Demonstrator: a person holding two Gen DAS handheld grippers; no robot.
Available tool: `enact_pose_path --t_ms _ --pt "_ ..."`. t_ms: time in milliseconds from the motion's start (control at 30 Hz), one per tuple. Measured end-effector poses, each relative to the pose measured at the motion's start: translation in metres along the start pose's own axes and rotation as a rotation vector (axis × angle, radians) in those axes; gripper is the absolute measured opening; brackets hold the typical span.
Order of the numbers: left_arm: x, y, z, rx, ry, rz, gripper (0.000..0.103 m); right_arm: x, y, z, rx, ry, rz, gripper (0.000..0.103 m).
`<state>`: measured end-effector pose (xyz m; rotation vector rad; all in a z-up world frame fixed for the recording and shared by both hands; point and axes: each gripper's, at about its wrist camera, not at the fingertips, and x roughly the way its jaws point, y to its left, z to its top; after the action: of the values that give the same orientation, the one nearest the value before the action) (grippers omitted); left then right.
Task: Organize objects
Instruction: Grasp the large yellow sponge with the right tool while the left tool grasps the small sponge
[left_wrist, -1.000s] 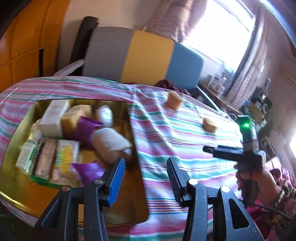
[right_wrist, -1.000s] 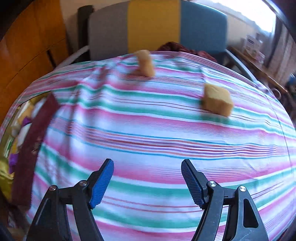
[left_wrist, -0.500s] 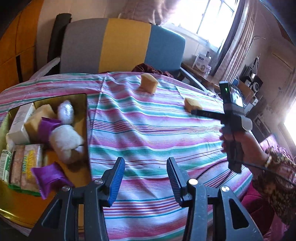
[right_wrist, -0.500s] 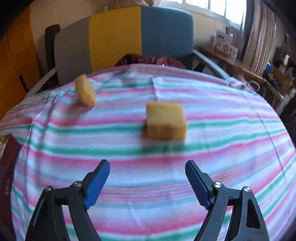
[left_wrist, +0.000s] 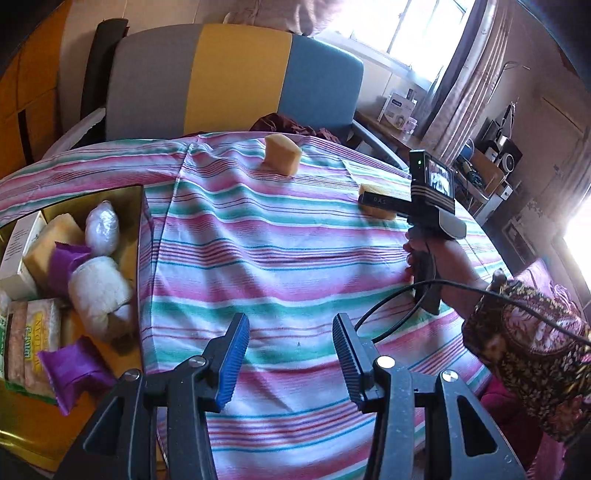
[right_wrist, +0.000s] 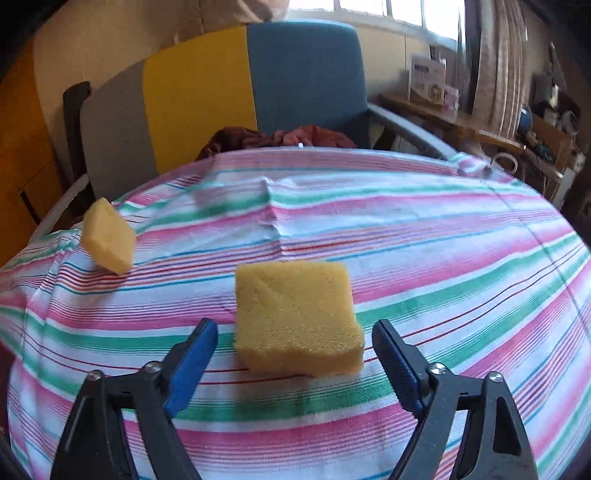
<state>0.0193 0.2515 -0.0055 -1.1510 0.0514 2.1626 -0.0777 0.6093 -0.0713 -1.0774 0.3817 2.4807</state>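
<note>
Two yellow sponges lie on the striped tablecloth (right_wrist: 443, 258). The nearer sponge (right_wrist: 295, 314) sits flat between the fingertips of my right gripper (right_wrist: 295, 332). That gripper's jaws are closing, and neither pad touches the sponge. The other sponge (right_wrist: 107, 236) stands tilted at the far left. In the left wrist view the right gripper (left_wrist: 365, 201) partly covers the near sponge (left_wrist: 373, 190), and the far sponge (left_wrist: 280, 158) stands by the table's back edge. My left gripper (left_wrist: 290, 332) hovers open over bare cloth, nothing between its fingers.
A gold tray (left_wrist: 133, 195) at the left holds a white box, a sponge, purple packets, white wrapped bundles and noodle packs. A grey, yellow and blue chair (left_wrist: 236, 74) stands behind the table. A hand and patterned sleeve (left_wrist: 517, 332) reach in from the right with a trailing cable.
My right gripper has moved in on the near sponge, which now lies between its fingertips. My left gripper has shifted right, away from the tray.
</note>
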Motion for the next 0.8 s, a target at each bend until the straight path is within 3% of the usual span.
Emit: enact_pose_path --t_ms 167,333,467,567,733,800 --pt "0.012 -0.006 0.015 -0.003 -0.001 -0.009 0.047 0.000 -0.006 -0.005 0.032 -0.016 0.004 0.065" --pt "0.028 -0.017 0.040 0.005 -0.017 -0.011 0.048 -0.005 0.000 -0.007 0.005 -0.056 -0.028 0.061" --pt "0.051 -0.020 0.066 -0.022 -0.016 -0.011 0.064 -0.017 0.012 -0.009 -0.054 -0.128 -0.069 0.061" --pt "0.078 -0.021 0.093 -0.028 -0.009 0.009 0.066 -0.026 0.015 -0.012 -0.069 -0.180 -0.096 0.061" --pt "0.137 -0.023 0.145 -0.027 0.028 0.094 0.069 -0.026 0.016 -0.010 -0.068 -0.184 -0.109 0.062" --pt "0.160 -0.018 0.161 -0.062 0.045 0.093 0.069 -0.026 0.017 -0.011 -0.074 -0.190 -0.115 0.062"
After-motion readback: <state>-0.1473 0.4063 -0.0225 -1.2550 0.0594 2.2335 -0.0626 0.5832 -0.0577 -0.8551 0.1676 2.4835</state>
